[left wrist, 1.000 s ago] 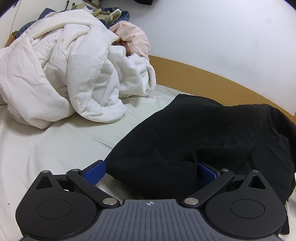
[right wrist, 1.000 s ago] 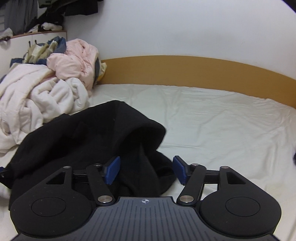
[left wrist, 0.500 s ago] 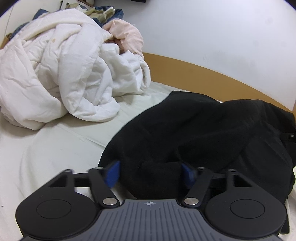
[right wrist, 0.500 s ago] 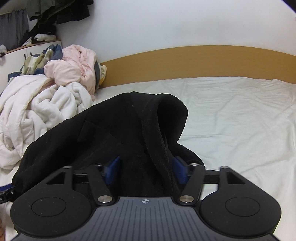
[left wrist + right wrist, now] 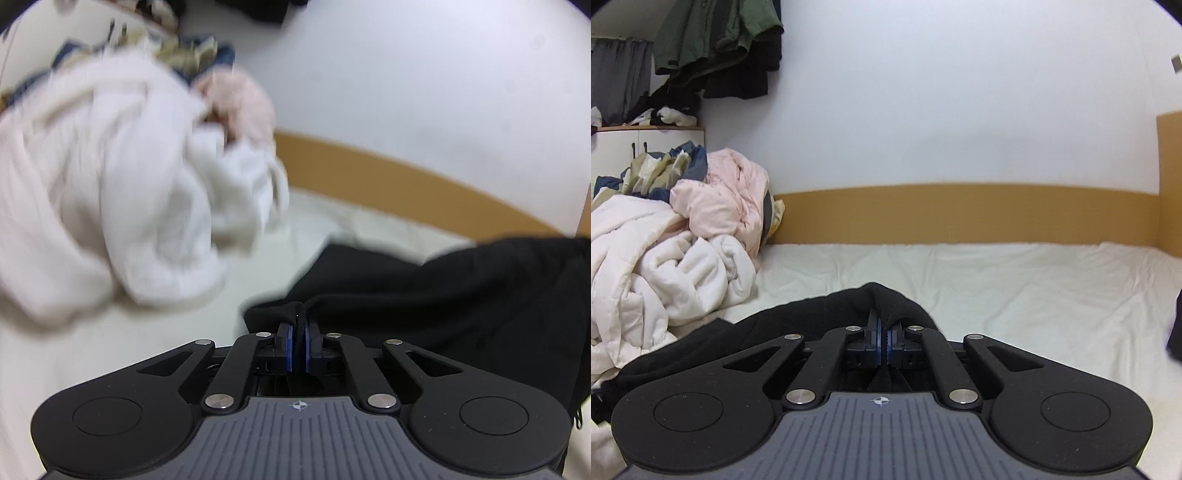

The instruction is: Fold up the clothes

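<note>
Black garment (image 5: 424, 288) (on bed) pinched by both grippers.

The left gripper (image 5: 298, 341) is pinching a bunched edge of the black garment (image 5: 424, 291) between its blue pads, jaws nearly touching. The garment is stretching away to the right across the bed (image 5: 92, 350). A blurred heap of white bedding (image 5: 110, 206) is lying to the left, and the wooden headboard (image 5: 406, 184) is curving along the white wall (image 5: 424, 81).
</note>
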Tool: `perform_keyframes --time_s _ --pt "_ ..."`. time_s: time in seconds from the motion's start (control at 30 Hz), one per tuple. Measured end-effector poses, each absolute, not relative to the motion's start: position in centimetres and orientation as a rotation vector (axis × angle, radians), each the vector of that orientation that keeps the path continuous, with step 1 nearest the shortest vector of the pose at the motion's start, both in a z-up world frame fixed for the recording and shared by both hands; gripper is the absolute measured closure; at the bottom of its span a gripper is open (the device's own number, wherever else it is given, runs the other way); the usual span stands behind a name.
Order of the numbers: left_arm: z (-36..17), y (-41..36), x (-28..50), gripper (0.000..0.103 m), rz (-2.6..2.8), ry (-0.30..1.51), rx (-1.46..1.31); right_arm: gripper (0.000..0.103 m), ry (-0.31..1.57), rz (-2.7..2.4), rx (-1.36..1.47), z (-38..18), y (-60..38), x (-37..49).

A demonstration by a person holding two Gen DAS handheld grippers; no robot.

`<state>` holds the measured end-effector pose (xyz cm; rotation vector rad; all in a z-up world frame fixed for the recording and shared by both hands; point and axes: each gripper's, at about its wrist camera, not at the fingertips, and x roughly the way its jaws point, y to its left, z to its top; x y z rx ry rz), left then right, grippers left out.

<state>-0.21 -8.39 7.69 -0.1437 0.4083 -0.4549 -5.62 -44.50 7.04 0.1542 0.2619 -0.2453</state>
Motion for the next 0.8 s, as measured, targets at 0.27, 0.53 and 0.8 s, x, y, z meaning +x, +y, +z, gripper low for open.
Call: perform_keyframes --time_s 0.27,0.53,0.8 --pt "19.6 -6.9 -0.5 0.099 -0.479 0.311 -0.217 0.100 0.156 -0.274 0.080 13.6 -44.7 -8.7" --pt "32.0 -6.7 -4.2 0.099 -0.490 0.175 -0.222 0.101 0.046 -0.291 0.048 19.7 -43.1 -12.7" --pt "36.6 -5.7 -6.4 0.098 -0.521 0.147 -0.277 0.101 -0.034 -0.302 0.026 25.0 -42.4 -16.0"
